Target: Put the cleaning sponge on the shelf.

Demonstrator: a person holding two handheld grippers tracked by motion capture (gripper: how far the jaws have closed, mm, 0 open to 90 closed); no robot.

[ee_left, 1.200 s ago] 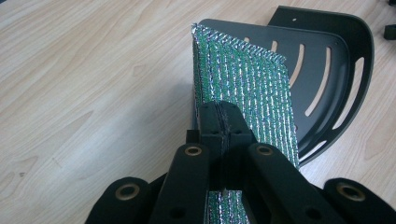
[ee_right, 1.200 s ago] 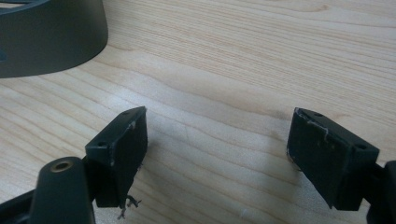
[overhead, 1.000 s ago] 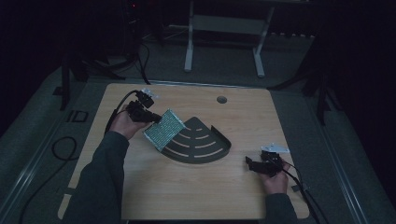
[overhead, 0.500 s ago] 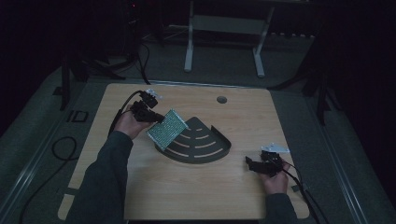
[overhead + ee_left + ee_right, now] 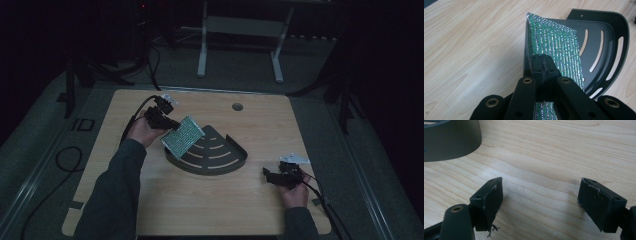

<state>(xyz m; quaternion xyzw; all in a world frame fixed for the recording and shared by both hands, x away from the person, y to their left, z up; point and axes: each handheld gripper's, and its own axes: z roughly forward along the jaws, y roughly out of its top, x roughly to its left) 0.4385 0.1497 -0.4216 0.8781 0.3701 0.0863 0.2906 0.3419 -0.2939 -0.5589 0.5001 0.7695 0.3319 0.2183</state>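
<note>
Currently, a flat green-and-silver foil pouch (image 5: 183, 136) is pinched at one of its edges by the left gripper (image 5: 167, 122), whose jaws are pressed together on it, as is seen in the left gripper view (image 5: 543, 66). The pouch (image 5: 556, 50) is held tilted, with its far part over the left, straight side of a dark quarter-round tray (image 5: 220, 157), which lies near the middle of the desk (image 5: 150, 200). Whether the pouch touches the tray floor cannot be told. The tray (image 5: 609, 45) is walled along its curved side and cut with curved slots in its floor; nothing is seen lying loose on the part of the floor that shows.

The right gripper (image 5: 272, 176) is kept low near the right edge of the desk, toward the near right corner, well apart from the pouch. Its jaws are spread wide, with bare wood between them (image 5: 540, 195), and nothing is gripped. A part of the tray's curved outer wall (image 5: 451, 142) is seen at the upper left of the right gripper view. A small round hole (image 5: 237, 106) is set in the desk near its far edge.
</note>
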